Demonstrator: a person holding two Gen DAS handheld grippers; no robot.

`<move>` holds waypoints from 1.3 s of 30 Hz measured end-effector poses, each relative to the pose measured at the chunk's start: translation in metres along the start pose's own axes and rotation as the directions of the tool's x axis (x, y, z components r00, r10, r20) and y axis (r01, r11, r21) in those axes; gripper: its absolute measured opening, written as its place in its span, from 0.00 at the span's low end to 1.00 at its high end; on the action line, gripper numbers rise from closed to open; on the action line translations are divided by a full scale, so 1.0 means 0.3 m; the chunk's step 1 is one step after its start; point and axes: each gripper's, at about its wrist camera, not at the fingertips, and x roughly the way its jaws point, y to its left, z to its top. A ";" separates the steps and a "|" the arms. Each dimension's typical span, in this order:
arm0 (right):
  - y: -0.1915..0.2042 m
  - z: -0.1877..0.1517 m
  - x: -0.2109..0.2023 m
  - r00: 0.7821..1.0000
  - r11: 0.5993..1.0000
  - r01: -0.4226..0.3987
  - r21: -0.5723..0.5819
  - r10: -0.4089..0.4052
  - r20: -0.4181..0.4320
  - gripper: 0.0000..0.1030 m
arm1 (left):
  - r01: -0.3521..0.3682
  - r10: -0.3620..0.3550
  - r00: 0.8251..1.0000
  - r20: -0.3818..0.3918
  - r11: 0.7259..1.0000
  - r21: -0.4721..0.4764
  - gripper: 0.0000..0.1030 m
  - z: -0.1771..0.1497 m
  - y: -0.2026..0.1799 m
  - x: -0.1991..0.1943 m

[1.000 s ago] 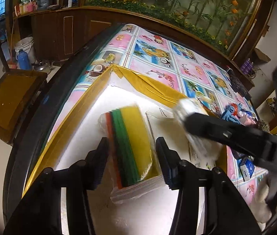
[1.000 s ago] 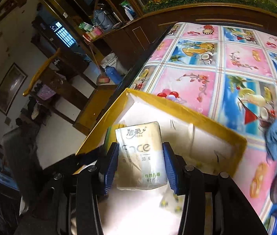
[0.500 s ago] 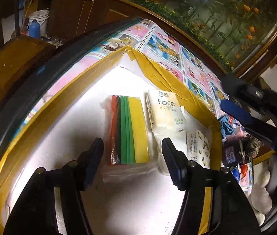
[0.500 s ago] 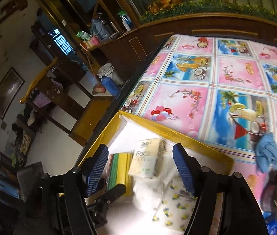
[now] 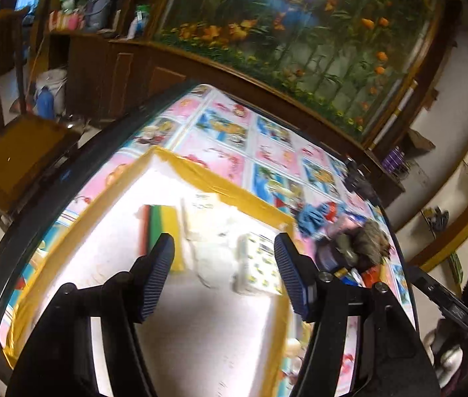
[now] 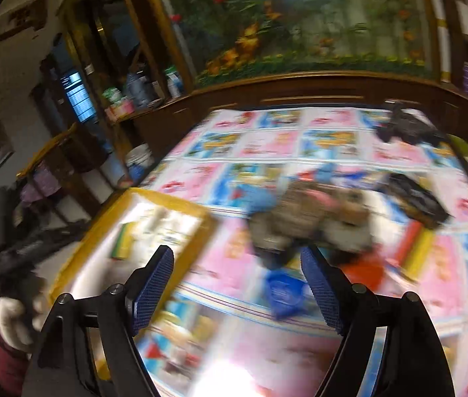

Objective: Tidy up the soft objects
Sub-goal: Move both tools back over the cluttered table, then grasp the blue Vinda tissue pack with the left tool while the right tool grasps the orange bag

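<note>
A white box with yellow-taped rim [image 5: 220, 188] [image 6: 164, 200] stands on the table's left part. Inside lie a pack of coloured cloths [image 5: 159, 228], a white tissue pack [image 5: 201, 211], a crumpled white bag [image 5: 214, 258] and a printed tissue pack [image 5: 258, 264]. My left gripper [image 5: 225, 278] is open and empty above the box. My right gripper [image 6: 237, 287] is open and empty above the tablecloth, right of the box. A pile of soft things, with a brown furry one [image 6: 303, 221] [image 5: 369, 241] and a blue cloth [image 5: 313, 218], lies right of the box.
The table has a pink and blue picture cloth [image 6: 267, 139]. A small blue packet [image 6: 283, 292] lies between my right fingers' view. Dark objects [image 6: 412, 201] lie at the far right. A wooden cabinet with an aquarium [image 5: 300, 33] stands behind. A stool [image 5: 19, 152] is left.
My right gripper has swung right, away from the box toward the pile, with motion blur. My left gripper has lifted and tilted up, jaws wider apart. The tissue pack stays in the box.
</note>
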 end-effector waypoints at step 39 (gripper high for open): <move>-0.441 -0.141 0.247 0.981 0.967 0.122 0.224 -0.083 -0.176 0.41 | 0.140 0.067 0.955 -0.290 0.760 0.635 0.70 -0.381 -0.787 0.535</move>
